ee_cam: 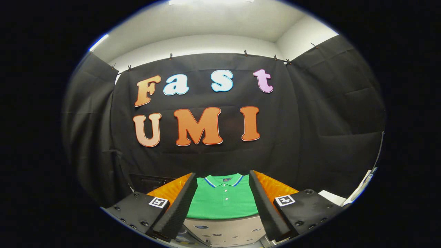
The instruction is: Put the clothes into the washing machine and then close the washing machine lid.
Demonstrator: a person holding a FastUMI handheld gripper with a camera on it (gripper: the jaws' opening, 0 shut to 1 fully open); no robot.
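2 fingers of the claw [223,203] spread wide, folded green polo shirt [222,203] between them, collar label unreadable.

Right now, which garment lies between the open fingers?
The green polo shirt, folded flat with its buttoned collar away from the gripper. It is the one garment I see; the fingers stand apart, touching nothing.

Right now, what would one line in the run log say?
gripper: open, holding nothing | green shirt: flat, between and beyond fingers | washing machine: below shirt | stage: not yet picked
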